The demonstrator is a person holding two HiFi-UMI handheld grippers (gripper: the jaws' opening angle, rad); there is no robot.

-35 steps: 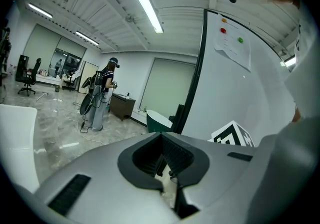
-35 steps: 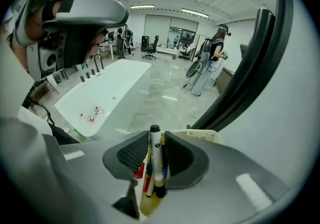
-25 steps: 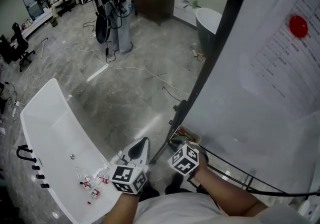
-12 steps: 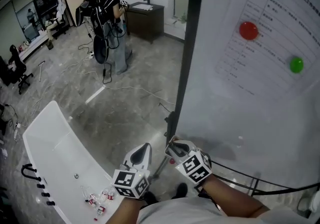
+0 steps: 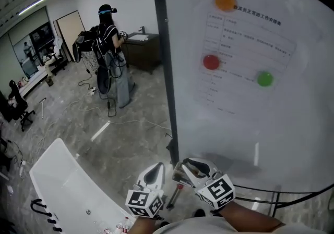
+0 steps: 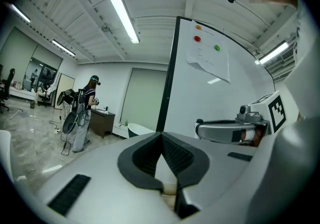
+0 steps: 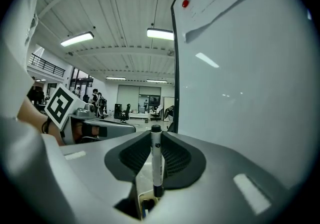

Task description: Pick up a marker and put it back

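Task stage: pick-up done, by the look of it; the return is still to do.
Marker [image 7: 157, 160]: upright between the jaws of the right tongs [image 7: 156, 140], cap end up, clear of any surface.
Right tongs: part closed, both pads pressing on the marker barrel — a firm hold. In the head view they sit low, just in front of the bottom of the board [image 5: 250, 123].
Left tongs [image 6: 161, 140]: jaws together at the tips, nothing between them; held just beside the right tongs, idle.
Board: upright, dark frame, with a sheet [image 5: 245, 56] pinned by an orange magnet [image 5: 225, 0], a red magnet [image 5: 211, 62] and a green magnet [image 5: 265, 78].
Return place: no tray or ledge can be made out at the lower edge of the board, so the spot for the marker cannot be told.
Left to do: bring the marker to its resting place, open the right tongs, draw them clear.
Change from a second ago: the head view has tipped up — then only the red magnet showed, at the upper right; now all three magnets and the whole sheet are in view.
Change in tongs: both stay low and close together, and now sit nearer the board; the hold on the marker is unchanged.
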